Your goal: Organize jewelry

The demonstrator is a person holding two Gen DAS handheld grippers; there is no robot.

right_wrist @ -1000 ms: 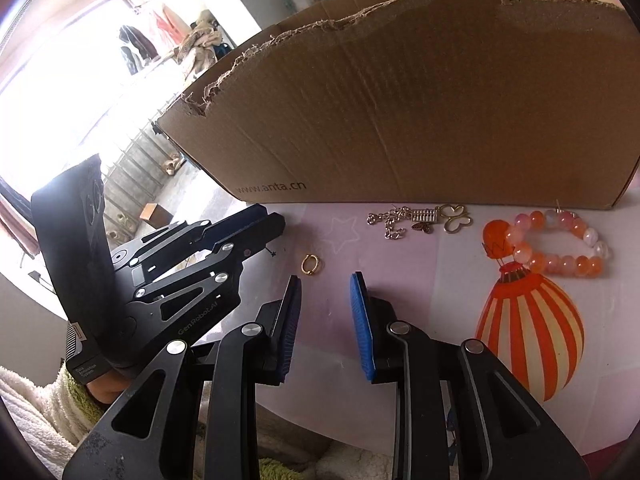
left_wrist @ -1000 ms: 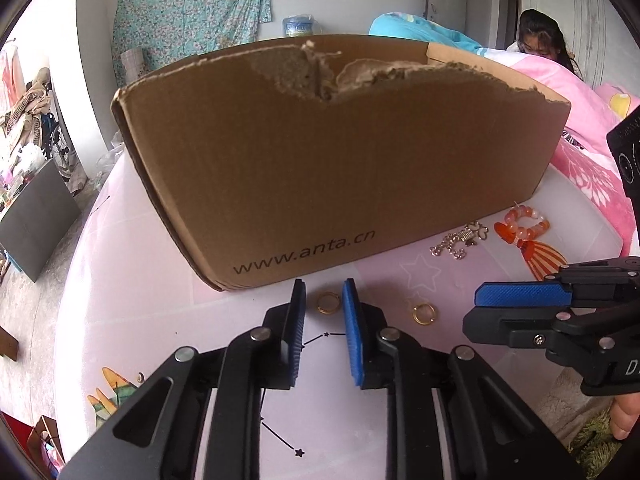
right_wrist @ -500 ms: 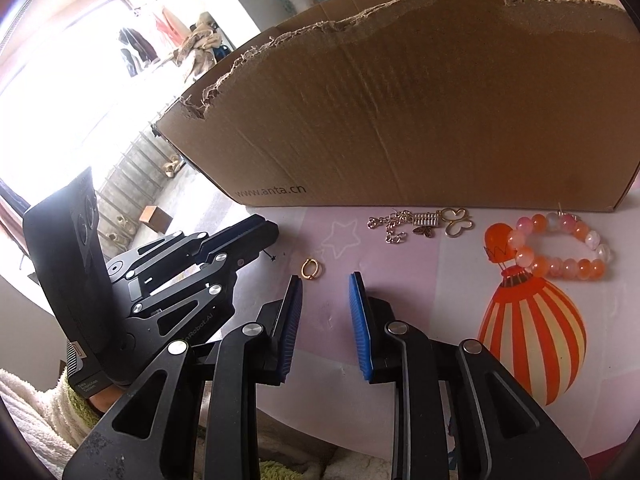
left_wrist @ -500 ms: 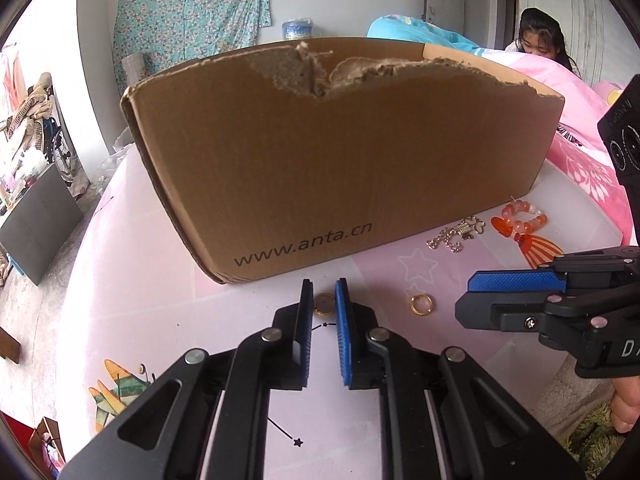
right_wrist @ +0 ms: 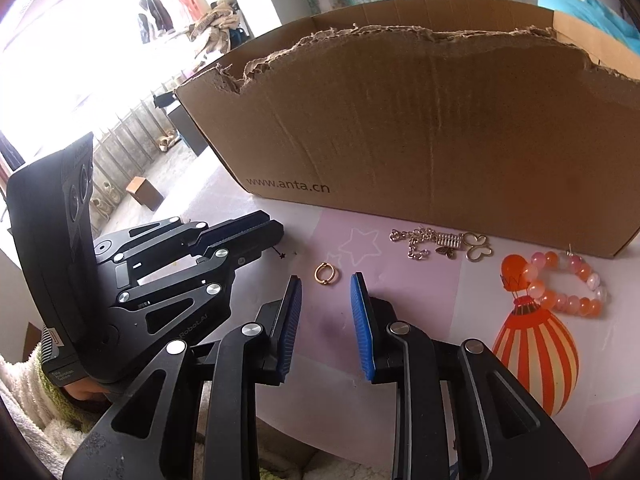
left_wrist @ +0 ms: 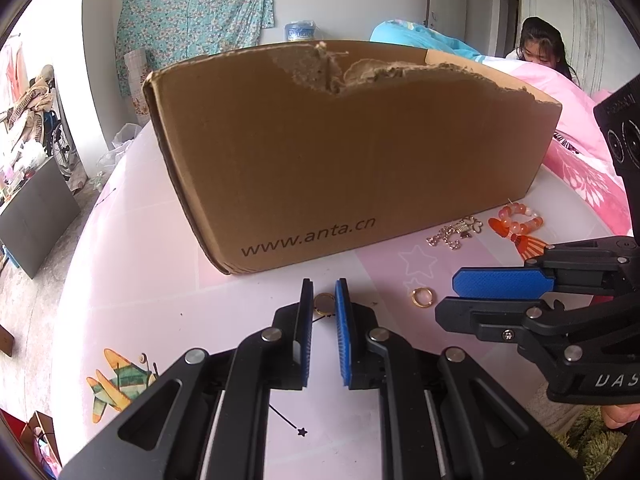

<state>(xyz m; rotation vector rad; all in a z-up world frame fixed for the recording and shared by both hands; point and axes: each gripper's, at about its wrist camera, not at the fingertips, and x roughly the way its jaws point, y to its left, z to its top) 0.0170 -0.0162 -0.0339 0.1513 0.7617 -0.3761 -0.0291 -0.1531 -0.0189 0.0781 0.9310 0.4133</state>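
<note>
A torn cardboard box point(left_wrist: 352, 160) stands on the pink table; it also shows in the right wrist view point(right_wrist: 432, 128). My left gripper point(left_wrist: 324, 300) has closed its blue pads on a gold ring point(left_wrist: 323, 303) lying on the table in front of the box. A second gold ring point(left_wrist: 421, 296) lies to its right; in the right wrist view this ring point(right_wrist: 326, 273) lies just ahead of my open, empty right gripper point(right_wrist: 325, 284). A silver chain with charms point(right_wrist: 440, 244) and an orange bead bracelet point(right_wrist: 564, 284) lie further right by the box.
The table carries printed pictures: a striped balloon point(right_wrist: 536, 356) and a small plane point(left_wrist: 116, 384). A pink bedspread point(left_wrist: 580, 148) and a seated person point(left_wrist: 540, 48) are behind on the right. The table's edge drops to the floor on the left.
My left gripper has narrowed its jaws around the first gold ring until the pads meet it. My right gripper has crept a little toward the second ring, still open.
</note>
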